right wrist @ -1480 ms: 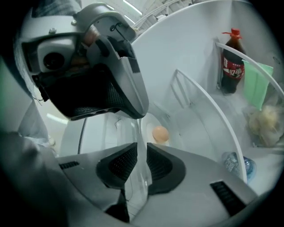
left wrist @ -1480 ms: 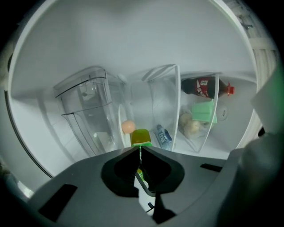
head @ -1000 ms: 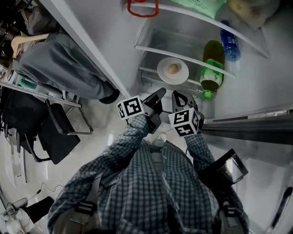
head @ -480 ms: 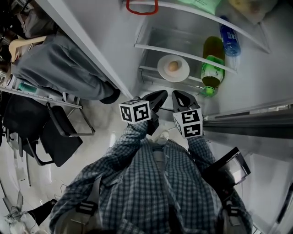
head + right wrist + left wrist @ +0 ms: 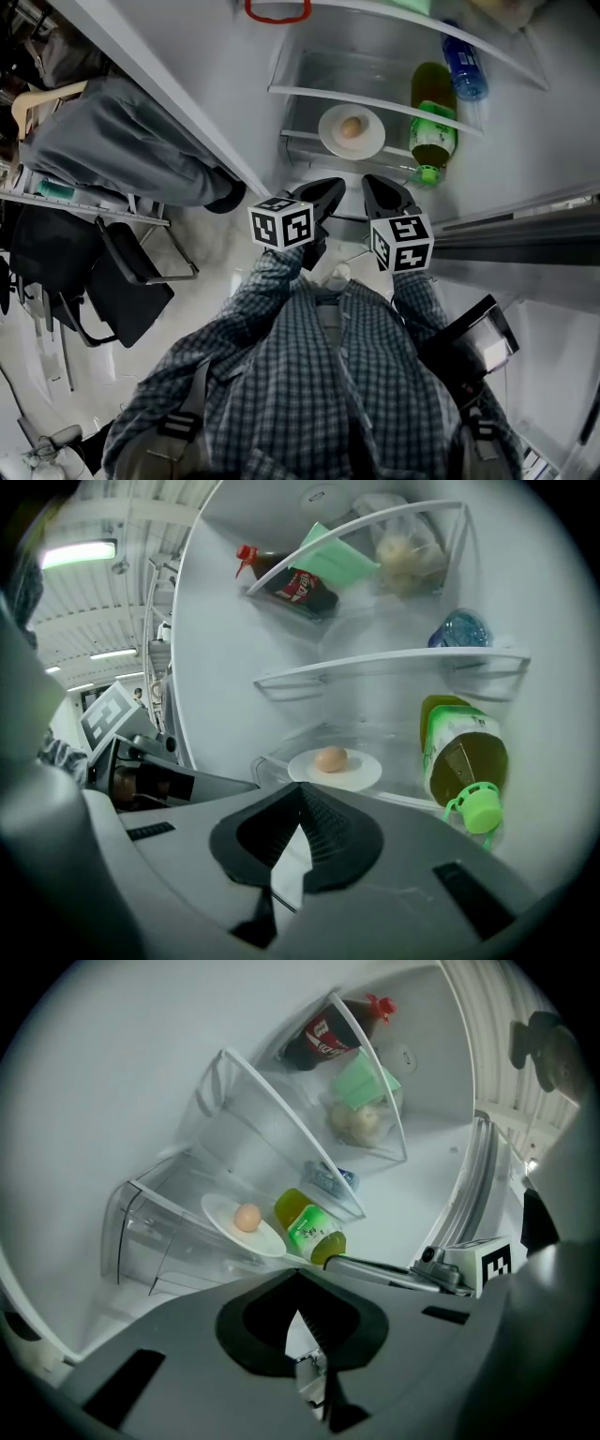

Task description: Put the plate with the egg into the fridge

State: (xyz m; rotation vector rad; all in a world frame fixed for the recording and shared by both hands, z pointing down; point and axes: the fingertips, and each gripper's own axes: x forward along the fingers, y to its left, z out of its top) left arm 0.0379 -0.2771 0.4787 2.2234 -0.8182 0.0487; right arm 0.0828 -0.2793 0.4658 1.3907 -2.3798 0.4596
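Head view: the plate [image 5: 368, 142] with the egg [image 5: 351, 127] sits on a clear fridge shelf [image 5: 309, 91], just beside a lying green bottle [image 5: 433, 131], as it did a second ago. Below it, apart from the plate, the left claw [image 5: 323, 195] and right claw [image 5: 379, 190] point at the shelf, both closed and holding nothing. They stand a little wider apart from each other than a second ago, and the right claw's marker cube has shifted to the right. A blue bottle [image 5: 463, 70] lies on the shelf above.

Left gripper view: the left claw [image 5: 298, 1281] has its jaws together at the tips with nothing between them. Beyond them the plate [image 5: 270, 1238] carries the egg [image 5: 247, 1217], the green bottle [image 5: 309, 1227] next to it.

Right gripper view: the right claw [image 5: 302, 797] is likewise closed and empty. The egg [image 5: 330, 758] rests on the plate [image 5: 361, 773] straight ahead, with the green bottle [image 5: 464, 757] at its right
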